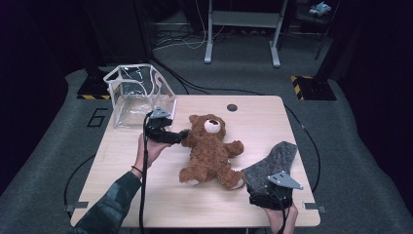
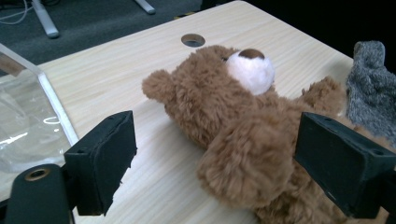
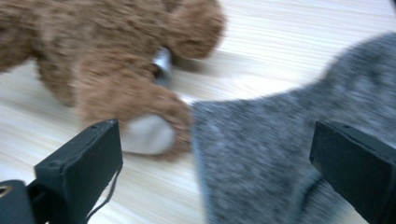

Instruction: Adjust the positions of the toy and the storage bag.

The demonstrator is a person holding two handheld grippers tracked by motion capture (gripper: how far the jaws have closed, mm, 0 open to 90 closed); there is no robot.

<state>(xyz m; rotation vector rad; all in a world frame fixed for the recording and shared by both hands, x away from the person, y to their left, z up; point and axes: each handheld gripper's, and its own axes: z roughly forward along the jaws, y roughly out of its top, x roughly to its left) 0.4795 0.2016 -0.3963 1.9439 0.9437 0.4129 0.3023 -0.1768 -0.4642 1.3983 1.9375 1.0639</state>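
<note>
The pale wooden surface (image 1: pixel 146 195) carries everything here, with a small round hole (image 1: pixel 232 107) near its far edge. At its far left corner stands a clear plastic box with a white frame (image 1: pixel 139 95), tipped a little and open toward the middle. Next in size is the brown teddy bear (image 1: pixel 210 152), lying on its back about mid-surface, head toward the far edge, white muzzle up, arms and legs spread; from the left gripper view its head and near arm (image 2: pixel 247 163) are close up. Just right of the bear lies a grey fleecy cloth (image 1: pixel 272 163), stretched from near the bear's leg toward the right edge; in the right gripper view the bear's pale-soled foot (image 3: pixel 147 135) touches the cloth's edge. The left gripper (image 1: pixel 181 135), held in a hand with a dark green sleeve behind it, sits at the bear's left, level with its head, its tip at the bear's near arm. Its jaws stand wide apart with that arm between them, and the pads do not press on the fur. The right gripper (image 1: pixel 251 190) is at the near right edge, over the near end of the grey cloth. Its jaws are spread wide too, cloth beneath and between them, nothing gripped.
</note>
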